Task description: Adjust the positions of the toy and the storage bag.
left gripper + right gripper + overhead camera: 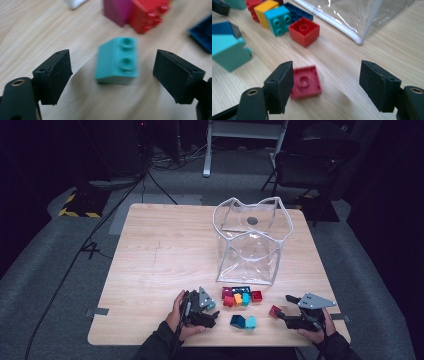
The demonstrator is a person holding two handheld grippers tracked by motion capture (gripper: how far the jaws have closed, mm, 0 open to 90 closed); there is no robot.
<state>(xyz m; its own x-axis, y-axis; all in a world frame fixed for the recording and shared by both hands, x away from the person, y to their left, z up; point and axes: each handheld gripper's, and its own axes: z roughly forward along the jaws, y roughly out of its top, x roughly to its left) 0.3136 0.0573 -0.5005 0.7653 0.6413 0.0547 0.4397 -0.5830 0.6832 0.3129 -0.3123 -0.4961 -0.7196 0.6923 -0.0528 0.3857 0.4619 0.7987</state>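
On the wooden tabletop [165, 255] a clear plastic bag [250, 242] stands open, and everything else is placed relative to it. Just in front of the bag, on the person's side, lies a small heap of toy bricks [241, 296] in magenta, red, yellow, light blue and dark blue.

The left hand-held gripper [210, 307] lies left of that heap and nearer the person than the bag. In the left gripper view its two black jaws stand wide apart, with a teal brick [117, 60] on the tabletop between them. Neither pad touches the brick; there is wood showing on both sides of it. The brick is a sloped piece with two studs on top, and it looks blurred. Beyond it, toward the bag, a magenta brick [117, 11] and a red brick [147, 15] sit against each other.

The right hand-held gripper [281, 312] lies in front of the bag's right corner, near the tabletop's front edge. Its jaws are also spread wide and hold nothing. In the right gripper view a flat dark-red brick [308, 82] lies upside down on the wood just beside the left jaw, partly hidden behind it and well clear of the other pad. Closer to the bag sits another red brick [304, 31], hollow side up, beside a light blue brick [278, 20] and a yellow brick [265, 11].

Between the two hand-held grippers, farther from the bag than the heap, a dark blue and teal pair of bricks [243, 321] rests on the tabletop.
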